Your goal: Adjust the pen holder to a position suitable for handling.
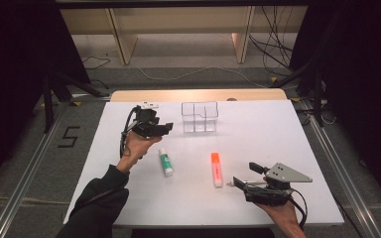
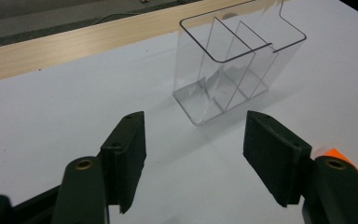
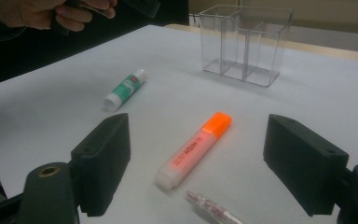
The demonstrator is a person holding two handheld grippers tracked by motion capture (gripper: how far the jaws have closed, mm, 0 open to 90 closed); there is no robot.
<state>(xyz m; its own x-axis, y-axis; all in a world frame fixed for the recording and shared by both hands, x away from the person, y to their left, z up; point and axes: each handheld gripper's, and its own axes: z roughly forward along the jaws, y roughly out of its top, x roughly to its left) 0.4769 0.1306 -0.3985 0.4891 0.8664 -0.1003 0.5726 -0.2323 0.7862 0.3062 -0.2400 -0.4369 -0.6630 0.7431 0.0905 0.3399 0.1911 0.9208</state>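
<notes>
Above the table (image 1: pixel 258 124), left gripper (image 2: pixel 193 154) wide open (empty), right gripper (image 3: pixel 196 163) likewise.

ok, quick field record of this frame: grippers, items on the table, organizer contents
left gripper: open, nothing between the jaws, raised above the table left of the organizer
right gripper: open, nothing held, near the front right, jaws toward the highlighter
organizer: clear plastic, upright, compartments empty
highlighter: orange, lying flat mid-table
glue stick: green label, lying flat left of the highlighter
small clear item: lying by the highlighter's near end, type unclear
table: white top
</notes>
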